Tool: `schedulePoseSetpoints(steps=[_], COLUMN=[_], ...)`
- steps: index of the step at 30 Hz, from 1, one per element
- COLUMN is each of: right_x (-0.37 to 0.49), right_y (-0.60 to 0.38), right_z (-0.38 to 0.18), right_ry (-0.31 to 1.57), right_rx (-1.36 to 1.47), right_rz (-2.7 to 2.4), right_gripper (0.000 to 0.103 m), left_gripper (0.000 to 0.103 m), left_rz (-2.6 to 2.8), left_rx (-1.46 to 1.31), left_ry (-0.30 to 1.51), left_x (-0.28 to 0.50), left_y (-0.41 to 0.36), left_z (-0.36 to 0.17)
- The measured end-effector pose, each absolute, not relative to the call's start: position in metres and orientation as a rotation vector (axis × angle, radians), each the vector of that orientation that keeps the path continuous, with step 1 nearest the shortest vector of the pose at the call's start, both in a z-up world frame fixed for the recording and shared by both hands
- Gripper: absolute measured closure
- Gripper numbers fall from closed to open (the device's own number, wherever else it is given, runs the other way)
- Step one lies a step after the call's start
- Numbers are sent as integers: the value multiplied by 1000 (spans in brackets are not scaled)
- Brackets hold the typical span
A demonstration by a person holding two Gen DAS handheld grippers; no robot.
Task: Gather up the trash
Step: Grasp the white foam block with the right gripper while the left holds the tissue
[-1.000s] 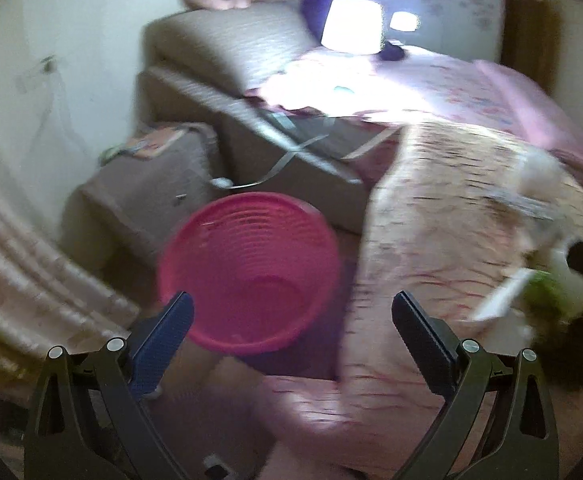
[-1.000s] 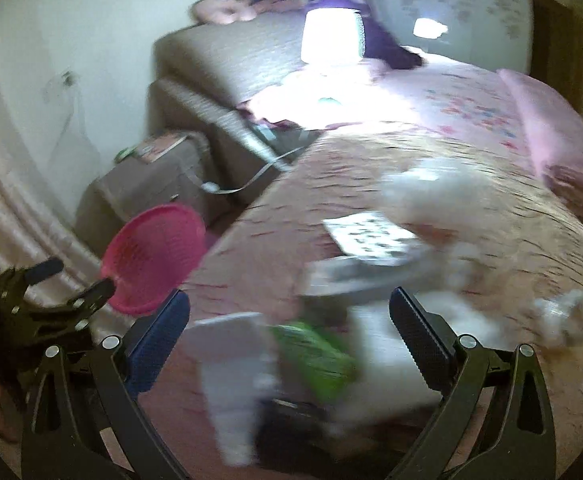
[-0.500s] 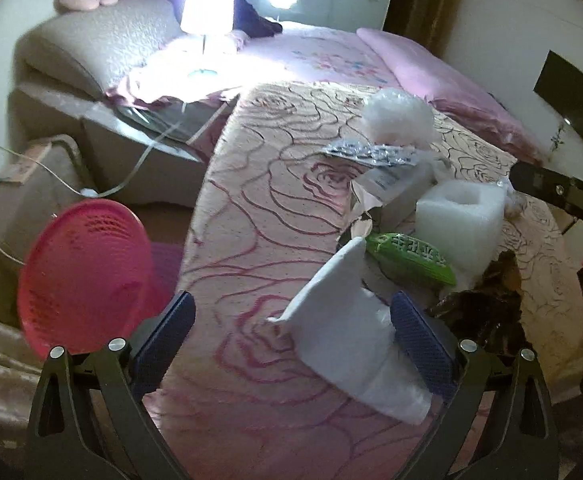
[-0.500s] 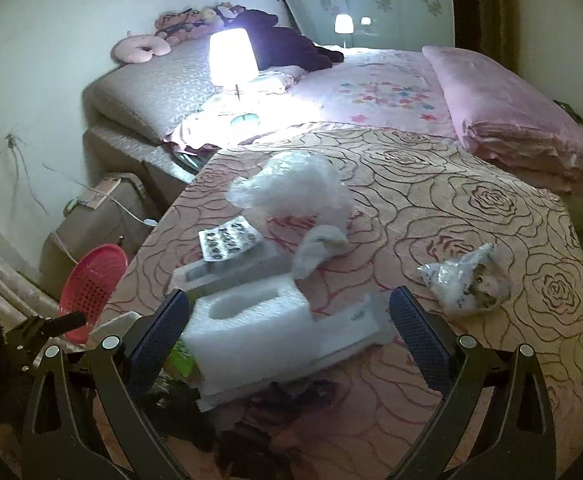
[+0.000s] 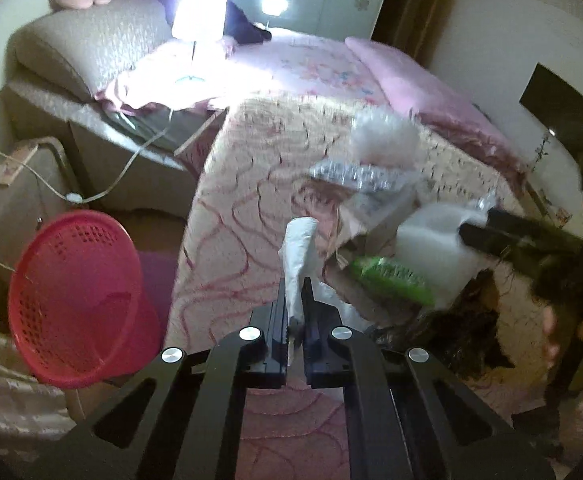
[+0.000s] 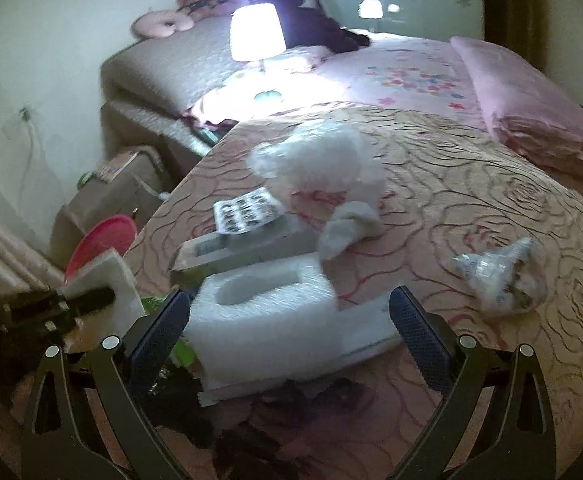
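Note:
My left gripper (image 5: 295, 286) has its jaws closing on a white foam sheet (image 5: 300, 246), and the pads press on its lower end. The sheet stands up from the pink rose bedspread (image 5: 235, 232). A red mesh basket (image 5: 75, 300) sits on the floor to its left. My right gripper (image 6: 289, 332) is open, its fingers on either side of a white foam block (image 6: 267, 312) without pressing on it. Around the block lie a green packet (image 5: 391, 280), a blister pack (image 6: 247, 210), a cardboard box (image 6: 243, 252), a crumpled tissue (image 6: 347, 228) and a clear bag (image 6: 319, 156).
A crumpled clear wrapper (image 6: 499, 276) lies alone to the right on the bedspread. Dark clutter (image 6: 271, 420) lies at the near edge. A lit lamp (image 6: 257, 32) stands on the bed behind. A brown box (image 5: 15, 200) with a cable stands beside the basket.
My left gripper swung from the basket towards the bed and shut on the white foam sheet. The right gripper came down closer over the foam block and stays open.

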State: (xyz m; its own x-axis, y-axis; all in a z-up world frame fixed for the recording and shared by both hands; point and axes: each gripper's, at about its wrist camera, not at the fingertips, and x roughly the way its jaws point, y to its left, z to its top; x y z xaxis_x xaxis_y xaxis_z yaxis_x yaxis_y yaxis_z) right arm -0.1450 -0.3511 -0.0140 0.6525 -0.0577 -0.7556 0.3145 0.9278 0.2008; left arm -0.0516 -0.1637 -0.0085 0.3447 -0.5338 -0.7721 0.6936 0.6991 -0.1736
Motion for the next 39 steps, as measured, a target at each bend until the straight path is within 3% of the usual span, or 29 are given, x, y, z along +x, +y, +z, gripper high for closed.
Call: schedulePoseSetpoints(steps=[8, 22, 24, 25, 26, 39], right_x=[-130, -125, -127, -127, -126, -133], right_y=[-340, -340, -342, -343, -344, -345], right_z=[-20, -25, -25, -25, -25, 28], right_ry=[878, 924, 918, 917, 926, 794], right_rx=[304, 257, 262, 259, 258, 271], right_rz=[-127, -129, -136, -138, -133, -132], right_gripper=[6, 6, 11, 24, 27, 27], left_gripper=[98, 98, 98, 98, 98, 98], left_rz=[-775, -713, -706, -704, -701, -575], left_rx=[171, 157, 159, 158, 155, 110], left_ry=[856, 859, 852, 848, 842, 793], left_x=[-45, -30, -30, -30, -30, 0], left_y=[-153, -131, -129, -128, -126, -81], left_z=[21, 22, 24, 25, 27, 42])
